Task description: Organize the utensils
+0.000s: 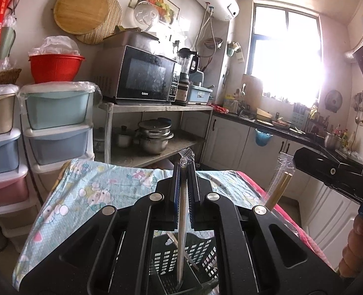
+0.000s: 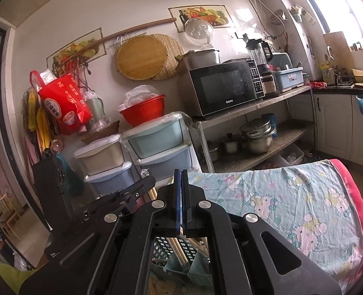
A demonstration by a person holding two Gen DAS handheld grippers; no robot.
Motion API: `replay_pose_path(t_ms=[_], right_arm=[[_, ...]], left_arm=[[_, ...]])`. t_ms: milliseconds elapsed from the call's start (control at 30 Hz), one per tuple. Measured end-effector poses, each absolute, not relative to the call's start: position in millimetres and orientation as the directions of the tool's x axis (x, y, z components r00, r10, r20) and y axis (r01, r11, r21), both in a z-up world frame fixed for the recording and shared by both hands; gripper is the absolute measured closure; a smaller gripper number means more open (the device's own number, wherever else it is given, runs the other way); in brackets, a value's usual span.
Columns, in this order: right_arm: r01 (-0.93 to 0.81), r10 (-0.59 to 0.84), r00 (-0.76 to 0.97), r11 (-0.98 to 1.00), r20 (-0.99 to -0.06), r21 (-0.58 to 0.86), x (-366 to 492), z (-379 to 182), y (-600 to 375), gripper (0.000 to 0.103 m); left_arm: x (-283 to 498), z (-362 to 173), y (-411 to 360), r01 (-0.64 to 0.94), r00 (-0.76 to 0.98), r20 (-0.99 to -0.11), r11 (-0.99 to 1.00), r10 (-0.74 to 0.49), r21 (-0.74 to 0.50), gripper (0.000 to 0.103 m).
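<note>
Fingers of the left gripper (image 1: 184,169) are pressed together on a clear plastic sleeve (image 1: 183,211) with a slim pale utensil inside it; the sleeve's crimped top sticks out past the tips, and its long body hangs down into a black perforated basket (image 1: 166,263) right under the gripper. That basket sits on a counter covered by a light blue cartoon-print cloth (image 1: 93,191). Off to the right in the same view, a second clear sleeve holding a pair of wooden chopsticks (image 1: 281,184) hangs from the right gripper, with a person's hand (image 1: 358,245) at the frame edge. Seen from the right wrist, the right gripper (image 2: 181,174) has its fingers fully together, blue pads meeting with no gap; the chopsticks (image 2: 177,250) show below them, slanting down into the basket (image 2: 166,245), though the grip itself is hidden by the fingers. Left of it the left gripper's black body (image 2: 122,196) hangs close by, above the same basket. The cloth (image 2: 292,201) spreads out to the right.
</note>
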State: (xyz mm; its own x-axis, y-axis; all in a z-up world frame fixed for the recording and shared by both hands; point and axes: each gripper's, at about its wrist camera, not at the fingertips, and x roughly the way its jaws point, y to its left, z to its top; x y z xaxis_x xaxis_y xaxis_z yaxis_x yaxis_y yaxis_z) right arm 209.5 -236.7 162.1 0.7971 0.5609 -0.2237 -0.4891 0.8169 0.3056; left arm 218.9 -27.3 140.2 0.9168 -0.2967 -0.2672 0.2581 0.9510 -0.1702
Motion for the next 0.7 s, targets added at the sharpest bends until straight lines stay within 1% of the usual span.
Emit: replay_pose_path(t_ms=[333,700], right_arm=[[-0.457,0.541,0.804,0.828,-0.248,0.326,209.5,148.2,-246.7,0.102],[-0.414,0.510,0.806,0.849,-0.300,0.329,204.5,126.0,-256.1,0.102]], left_arm=[[217.0,124.1,-30.0,0.261,0.905,-0.296,0.949,-0.304,-0.176,0.100],[209.9,110.8,-27.5,0.265,0.890,-0.326,0.943,-0.320,-0.203,0.100]])
